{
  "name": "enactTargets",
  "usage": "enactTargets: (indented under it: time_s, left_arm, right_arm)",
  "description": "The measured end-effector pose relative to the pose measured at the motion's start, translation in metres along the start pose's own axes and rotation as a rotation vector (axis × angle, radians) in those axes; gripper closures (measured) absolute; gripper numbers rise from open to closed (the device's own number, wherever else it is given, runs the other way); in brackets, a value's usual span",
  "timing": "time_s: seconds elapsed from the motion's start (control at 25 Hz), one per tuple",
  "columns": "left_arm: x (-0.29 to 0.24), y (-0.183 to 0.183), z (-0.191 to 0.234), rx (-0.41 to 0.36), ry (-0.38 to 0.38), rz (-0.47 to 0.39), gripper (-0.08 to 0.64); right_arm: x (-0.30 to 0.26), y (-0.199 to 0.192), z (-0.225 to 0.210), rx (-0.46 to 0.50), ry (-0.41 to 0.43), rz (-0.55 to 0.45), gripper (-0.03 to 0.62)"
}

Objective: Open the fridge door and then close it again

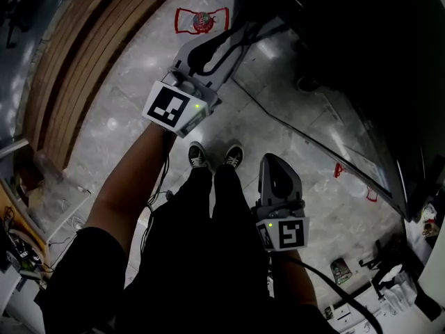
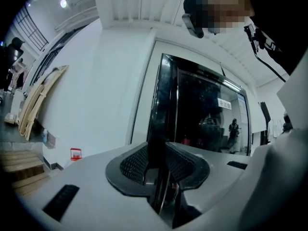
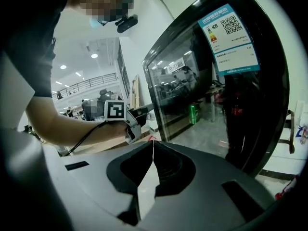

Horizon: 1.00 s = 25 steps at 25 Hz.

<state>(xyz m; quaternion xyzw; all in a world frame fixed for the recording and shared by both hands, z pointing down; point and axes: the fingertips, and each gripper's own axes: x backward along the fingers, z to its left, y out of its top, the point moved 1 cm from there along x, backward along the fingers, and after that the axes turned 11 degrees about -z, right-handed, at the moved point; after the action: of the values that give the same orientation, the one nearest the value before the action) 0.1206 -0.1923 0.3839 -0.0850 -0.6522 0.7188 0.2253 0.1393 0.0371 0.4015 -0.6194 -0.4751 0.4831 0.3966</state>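
The black fridge fills the upper right of the head view, and its dark glass door reflects the room. My left gripper reaches level to the door's left edge. In the left gripper view the jaws hold that black vertical edge, with both ribbed pads against it. My right gripper hangs lower, near the person's legs, pointing down toward the door glass. Its jaws are shut with nothing between them. The right gripper view also shows the left gripper at the door's edge.
Long wooden boards lean by the wall at the left. A red-and-white mark lies on the grey floor near the fridge. The person's shoes stand between the grippers. Cables and clutter sit at the lower right. A blue label is stuck on the door.
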Motion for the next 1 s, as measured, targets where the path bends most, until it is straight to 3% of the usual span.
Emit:
enactTargets:
  time_s: [0.16,0.32,0.64,0.84,1.0]
  left_arm:
    - [0.008,0.005,0.002,-0.027,0.078,-0.005,0.457]
    - [0.045,0.041,-0.018,-0.061,0.179,-0.053,0.551]
    - [0.103,0.132,-0.092,-0.075,0.196,-0.027,0.552]
    - [0.136,0.176,-0.148,-0.070,0.194,0.005,0.552]
    - [0.157,0.204,-0.181,-0.068,0.177,-0.019,0.552]
  right_arm:
    - [-0.004,0.015,0.004,0.006,-0.004,-0.041,0.577]
    - [-0.001,0.046,0.015,0.018,0.007,-0.095,0.577]
    - [0.012,0.122,0.053,0.063,0.074,-0.226,0.577]
    - [0.043,0.157,0.091,0.087,0.103,-0.254,0.577]
    - [0.061,0.178,0.115,0.114,0.129,-0.282,0.577]
